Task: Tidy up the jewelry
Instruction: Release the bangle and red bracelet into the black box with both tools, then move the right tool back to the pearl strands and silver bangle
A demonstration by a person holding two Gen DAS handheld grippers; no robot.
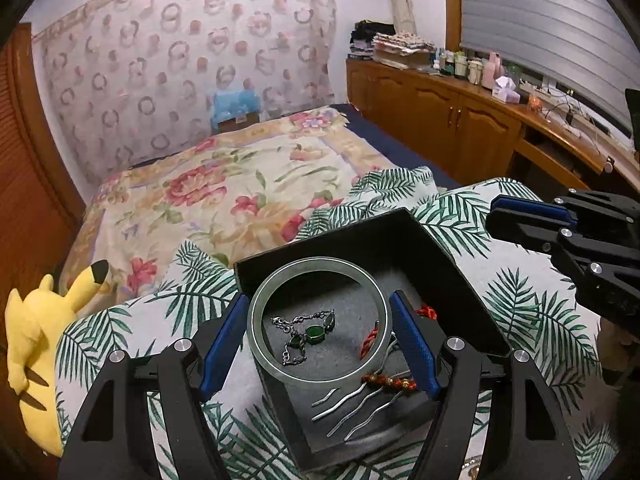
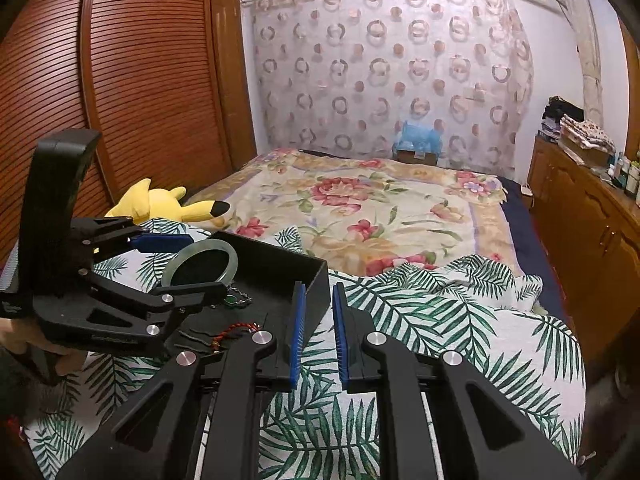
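Over the black box [image 1: 400, 236] on the palm-leaf cloth [image 1: 520, 300], your left gripper [image 1: 318, 332] holds the pale green bangle [image 1: 260, 308]; its blue pads [image 1: 414, 344] press on the bangle's outer rim from both sides, jaws spread to the ring's full width and pinching it; the bangle hangs roughly level above the box's grey foam floor [image 1: 352, 292]; whether it touches the foam you cannot tell from either view; through the ring you see a silver chain bracelet with green stones [image 1: 308, 334] lying on the foam; a red braided cord [image 1: 370, 340] lies just beside it to the right, partly under the ring's edge; nearer the camera a red and gold beaded strand [image 1: 390, 381] sits across the silver wavy hairpins [image 1: 352, 408], all inside the box; your right gripper [image 2: 319, 332] sits at the box's right outer corner, jaws nearly together with a narrow gap, pinching nothing; its pads [image 2: 298, 332] stand upright over the cloth, the left pad just beside the box wall [image 2: 280, 268]; from the right wrist view the bangle [image 2: 176, 266] shows tilted between the left gripper's fingers [image 2: 160, 242]; a yellow plush toy [image 1: 36, 340] lies on the floral bedspread [image 1: 224, 184] left of the cloth; a wooden cabinet [image 1: 448, 120] runs along the right wall.
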